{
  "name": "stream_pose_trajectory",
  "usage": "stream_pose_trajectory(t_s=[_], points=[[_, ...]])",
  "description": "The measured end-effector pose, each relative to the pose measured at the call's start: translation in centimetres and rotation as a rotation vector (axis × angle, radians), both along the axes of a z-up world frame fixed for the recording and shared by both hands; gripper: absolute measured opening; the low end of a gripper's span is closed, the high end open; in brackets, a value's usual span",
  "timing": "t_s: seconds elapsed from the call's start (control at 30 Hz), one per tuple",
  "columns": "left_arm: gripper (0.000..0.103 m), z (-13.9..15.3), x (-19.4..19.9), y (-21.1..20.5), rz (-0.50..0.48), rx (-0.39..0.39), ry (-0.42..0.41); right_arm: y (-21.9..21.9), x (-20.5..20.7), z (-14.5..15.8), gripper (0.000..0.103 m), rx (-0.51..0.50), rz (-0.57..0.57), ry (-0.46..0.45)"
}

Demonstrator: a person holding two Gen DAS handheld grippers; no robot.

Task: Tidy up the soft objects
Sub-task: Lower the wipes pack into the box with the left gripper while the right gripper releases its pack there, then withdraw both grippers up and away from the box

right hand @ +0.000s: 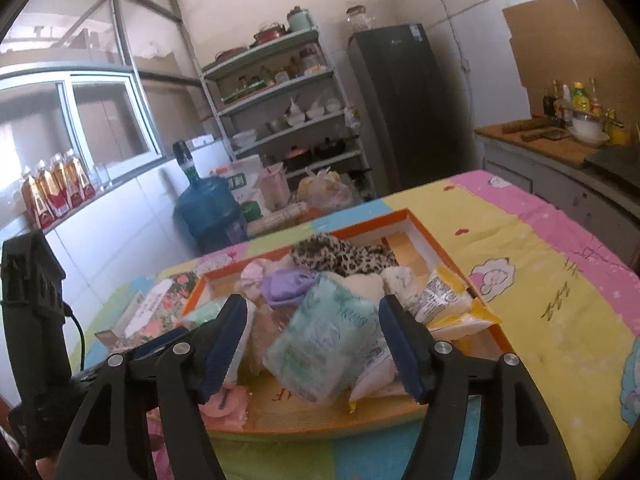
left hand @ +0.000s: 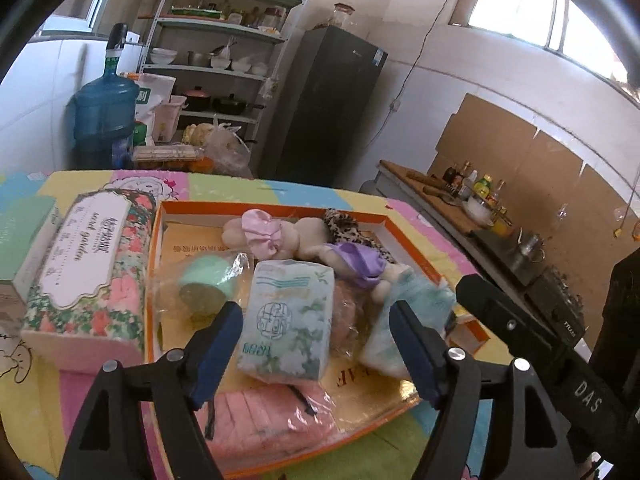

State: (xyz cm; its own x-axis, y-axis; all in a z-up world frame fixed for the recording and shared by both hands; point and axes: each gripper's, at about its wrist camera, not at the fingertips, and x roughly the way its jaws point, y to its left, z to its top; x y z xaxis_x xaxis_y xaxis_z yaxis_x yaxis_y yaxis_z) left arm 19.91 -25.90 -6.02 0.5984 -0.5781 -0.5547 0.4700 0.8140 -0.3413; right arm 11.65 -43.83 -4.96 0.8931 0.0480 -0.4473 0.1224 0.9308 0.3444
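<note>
Left wrist view showed one orange box (left hand: 404,222) in the middle, full of soft things, with two tissue packs (left hand: 286,320). The left gripper (left hand: 316,340) stood wide, holding nothing. Only this view showed one flowery box (left hand: 86,276) at left. Right wrist view showed the right gripper (right hand: 310,344) wide too, and four bottles (right hand: 56,190) at left.

Daylit kitchen: white walls, metal shelving (left hand: 224,40), dark fridge (left hand: 328,104), barred window (left hand: 532,8).
</note>
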Motion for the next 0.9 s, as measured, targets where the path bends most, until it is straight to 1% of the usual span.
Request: stream_pose_trajectory(t_s=[0.33, 0.53, 0.9], points=[[0.075, 1.9, -2.5, 2.3, 0.002, -0.032, -0.050, 2.0, -2.5, 2.3, 0.070, -0.018, -0.001, -0.055], [0.076, 3.0, -3.9, 4.0, 0.033, -0.023, -0.091, 4.0, -4.0, 3.7, 0.071, -0.056, 0.015, -0.081], [0.076, 3.4, -6.0, 7.7, 0.098, -0.012, -0.124, 6.5, -5.9, 4.3, 0.071, -0.098, 0.015, -0.088]])
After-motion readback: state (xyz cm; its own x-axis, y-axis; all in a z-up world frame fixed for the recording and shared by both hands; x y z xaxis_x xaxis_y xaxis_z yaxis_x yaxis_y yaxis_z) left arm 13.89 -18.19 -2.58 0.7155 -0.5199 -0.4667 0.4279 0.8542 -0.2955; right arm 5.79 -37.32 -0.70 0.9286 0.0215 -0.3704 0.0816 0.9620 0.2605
